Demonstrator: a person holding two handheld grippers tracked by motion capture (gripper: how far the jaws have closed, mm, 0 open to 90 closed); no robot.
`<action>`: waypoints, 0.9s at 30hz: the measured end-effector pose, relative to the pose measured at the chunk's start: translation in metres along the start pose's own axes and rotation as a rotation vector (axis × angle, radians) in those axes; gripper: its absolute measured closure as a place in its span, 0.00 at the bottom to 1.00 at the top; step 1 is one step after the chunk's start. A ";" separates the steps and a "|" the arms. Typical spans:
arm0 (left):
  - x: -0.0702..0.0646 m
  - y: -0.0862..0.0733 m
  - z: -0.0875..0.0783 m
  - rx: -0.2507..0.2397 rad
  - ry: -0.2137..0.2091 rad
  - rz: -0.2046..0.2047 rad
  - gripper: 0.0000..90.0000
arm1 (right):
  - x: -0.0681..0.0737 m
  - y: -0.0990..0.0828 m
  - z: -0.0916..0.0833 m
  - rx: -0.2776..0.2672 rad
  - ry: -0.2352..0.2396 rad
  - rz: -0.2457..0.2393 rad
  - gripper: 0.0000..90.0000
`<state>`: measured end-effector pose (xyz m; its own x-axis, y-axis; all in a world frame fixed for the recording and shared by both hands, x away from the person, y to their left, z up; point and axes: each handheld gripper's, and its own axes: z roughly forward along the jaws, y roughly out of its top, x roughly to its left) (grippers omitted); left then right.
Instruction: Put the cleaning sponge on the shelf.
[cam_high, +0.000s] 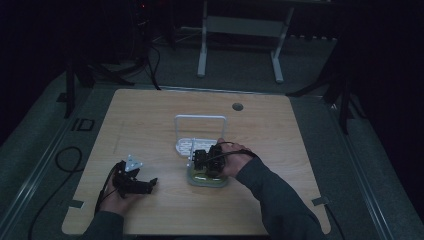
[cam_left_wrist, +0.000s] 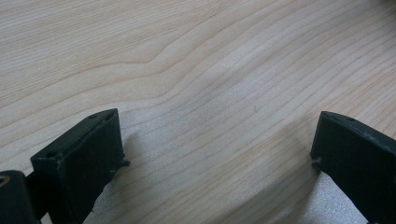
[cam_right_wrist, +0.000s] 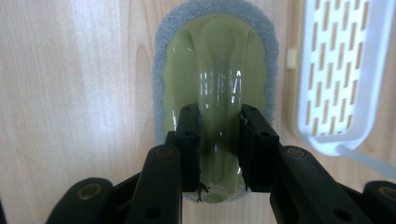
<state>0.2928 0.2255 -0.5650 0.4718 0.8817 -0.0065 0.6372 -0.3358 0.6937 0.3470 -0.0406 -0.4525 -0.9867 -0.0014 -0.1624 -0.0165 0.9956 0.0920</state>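
A scrubbing pad with a glossy green plastic grip (cam_right_wrist: 217, 70) and a grey sponge rim (cam_right_wrist: 163, 46) lies flat on the wooden table (cam_high: 150, 115), just in front of a white slotted rack. My right gripper (cam_right_wrist: 218, 144) has its jaws pressed against both sides of the raised green ridge; in the high view the right gripper (cam_high: 207, 160) sits over the green pad (cam_high: 206, 180). My left gripper (cam_left_wrist: 217, 154) hovers low over bare wood with its jaws far apart and nothing between them; the high view has the left gripper (cam_high: 135, 182) at the front left.
A white slotted rack (cam_right_wrist: 345, 70) with an upright wire handle (cam_high: 200, 118) stands right behind the pad. A round cable hole (cam_high: 238, 106) sits near the table's far edge. Cables trail on the floor at the left.
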 end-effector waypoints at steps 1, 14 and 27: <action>0.000 0.000 0.000 0.000 0.001 0.001 0.03 | 0.000 0.001 -0.001 -0.002 -0.005 0.004 0.79; 0.000 0.000 0.000 0.001 0.000 -0.001 0.03 | -0.011 0.006 -0.001 -0.005 -0.047 -0.015 0.80; 0.000 0.000 0.000 0.000 0.000 -0.001 0.03 | -0.023 0.010 -0.005 -0.016 -0.096 -0.008 0.80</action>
<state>0.2928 0.2254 -0.5650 0.4711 0.8820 -0.0077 0.6378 -0.3346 0.6937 0.3686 -0.0316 -0.4428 -0.9664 0.0007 -0.2569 -0.0273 0.9940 0.1055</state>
